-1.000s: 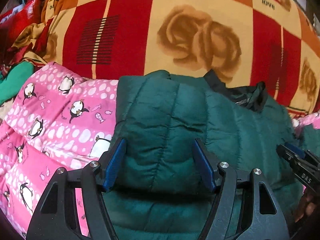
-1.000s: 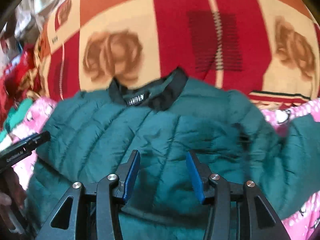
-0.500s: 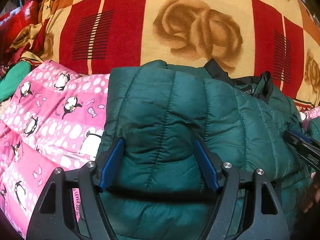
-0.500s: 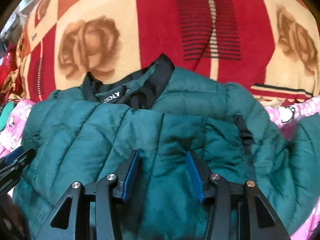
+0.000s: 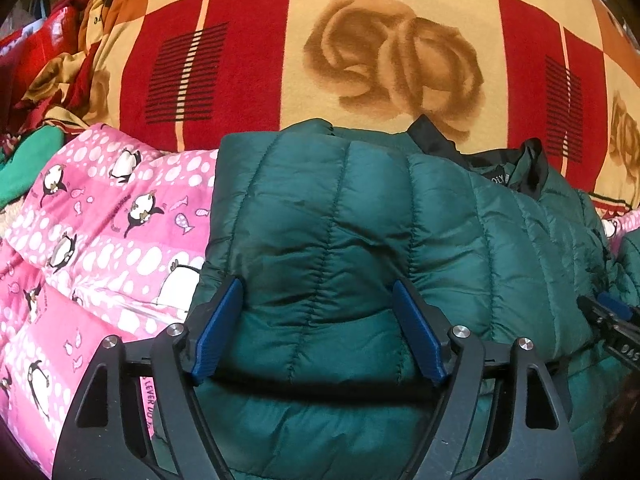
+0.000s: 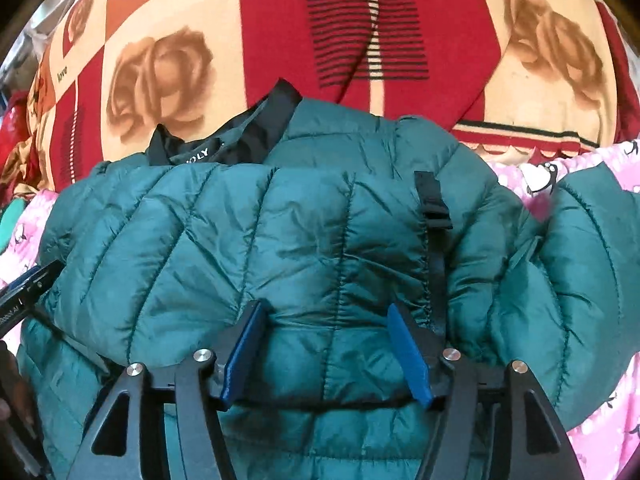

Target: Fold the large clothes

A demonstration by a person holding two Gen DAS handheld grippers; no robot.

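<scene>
Red, cream and orange fleece, a blanket [image 5: 392, 56] printed with roses and the word "love", fills the far field in both wrist views; we take it for the cover of a bed, though no frame or room beyond it is legible. Nearer lies a pink quilt [image 5: 104, 240] patterned with penguins, and on it the task's thing, a dark green puffer jacket [image 5: 340, 216], collar [image 6: 248, 132] away from us toward the blanket. Its lower part appears already doubled up over the body, so a thick folded edge faces our tools. The long axis of that fold runs left to right across both views, and both tools sit at its near side. The left gripper [image 5: 318, 330] stands with its blue fingers [image 5: 218, 330] wide apart, the padded roll bulging between them; whether the pads press the cloth we cannot tell. The right gripper [image 6: 326, 350] is likewise spread, fingers [image 6: 408, 352] flanking a quilted panel beside a black strap [image 6: 430, 196], pinching nothing. A sleeve [image 6: 588, 264] trails off to the right over the quilt. We judge the right tool nearer that sleeve, so the coming move likely goes to it: bringing the sleeve inward across the body.
</scene>
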